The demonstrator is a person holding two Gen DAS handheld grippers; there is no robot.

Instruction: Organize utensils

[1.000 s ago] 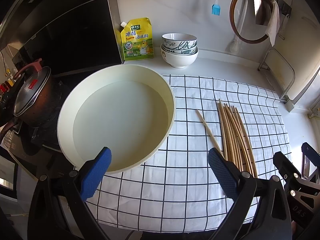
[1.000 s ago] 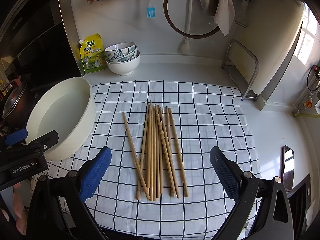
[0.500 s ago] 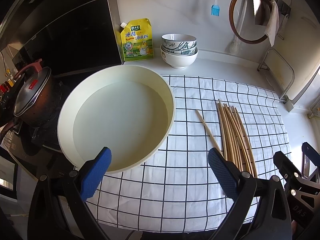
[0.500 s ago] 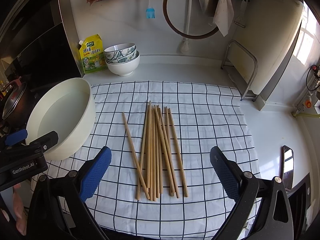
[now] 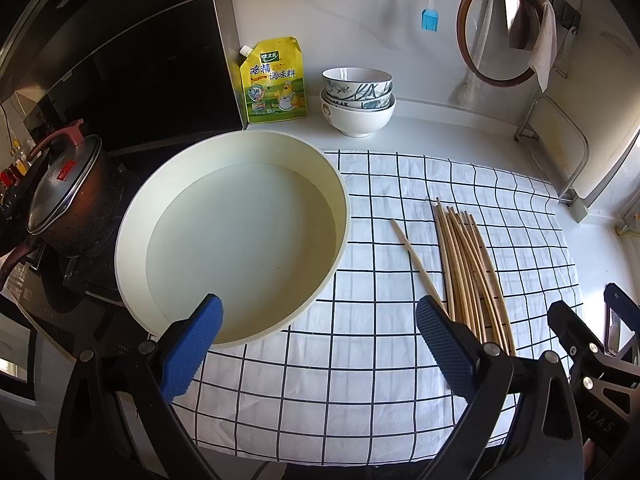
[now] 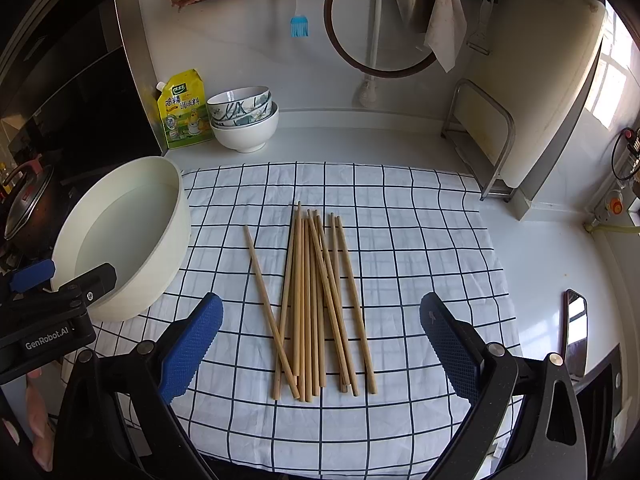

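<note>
Behind your checked cloth you have 3 stacked bowls near the wall, with a yellow seasoning pouch just left of them. Above the bowls a blue silicone brush hangs on the wall. Left of the cloth sits a lidded dark pot.

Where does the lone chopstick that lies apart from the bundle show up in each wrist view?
Left wrist: the lone chopstick lies right of centre, between the cream basin and the bundle.
Right wrist: it lies centre-left, crossing the bundle's near end.
Shared landmark: stacked bowls behind the checked cloth.
</note>
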